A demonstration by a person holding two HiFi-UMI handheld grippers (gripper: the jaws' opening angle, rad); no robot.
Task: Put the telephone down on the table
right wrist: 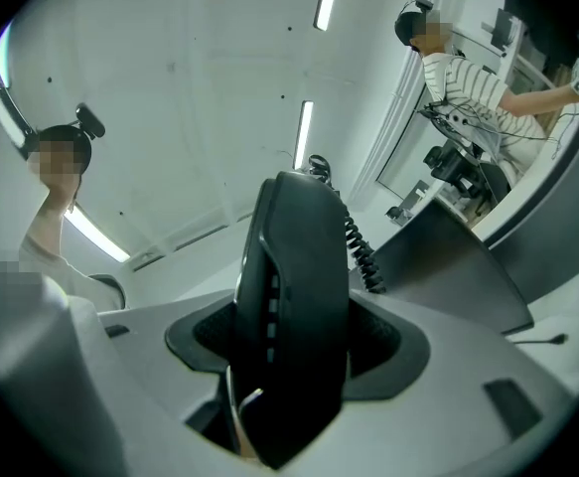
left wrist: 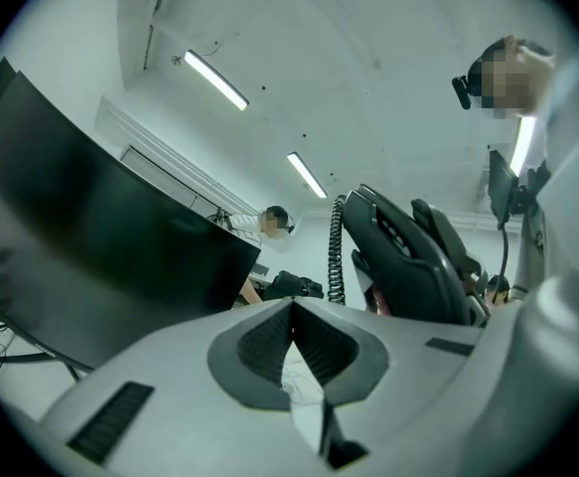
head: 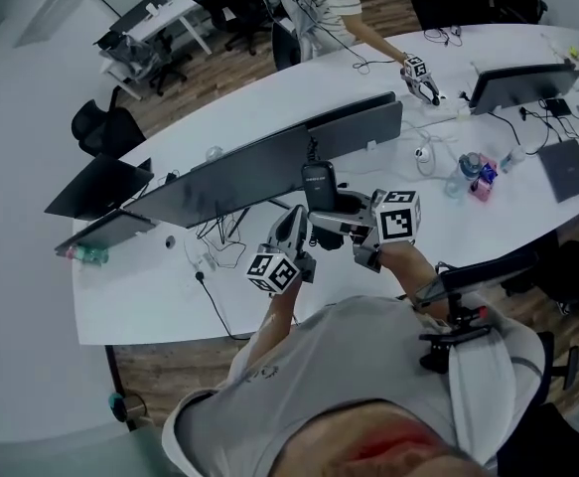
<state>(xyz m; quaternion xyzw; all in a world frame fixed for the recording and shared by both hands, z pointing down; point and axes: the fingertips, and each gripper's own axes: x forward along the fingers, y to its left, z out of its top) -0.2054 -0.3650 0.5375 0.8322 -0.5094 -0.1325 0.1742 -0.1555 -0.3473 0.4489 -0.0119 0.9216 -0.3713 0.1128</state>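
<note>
The black telephone [head: 319,189] is held up in the air above the near edge of the white table [head: 160,296], in front of the monitors. My right gripper [head: 337,225] is shut on it. In the right gripper view the handset [right wrist: 294,296] stands upright between the jaws [right wrist: 289,361], with its coiled cord [right wrist: 365,251] trailing behind. My left gripper [head: 294,235] hangs just left of the phone, jaws pressed together with nothing between them [left wrist: 294,306]. In the left gripper view, the telephone [left wrist: 413,256] and its cord [left wrist: 336,251] show to the right, apart from the jaws.
A row of dark monitors [head: 259,172] stands along the table, with cables [head: 215,241] below them. Bottles [head: 471,172], a laptop [head: 565,170] and another monitor [head: 522,82] are at the right. Another person [head: 334,3] holds a gripper [head: 420,76] at the far side. Office chairs [head: 105,127] stand beyond.
</note>
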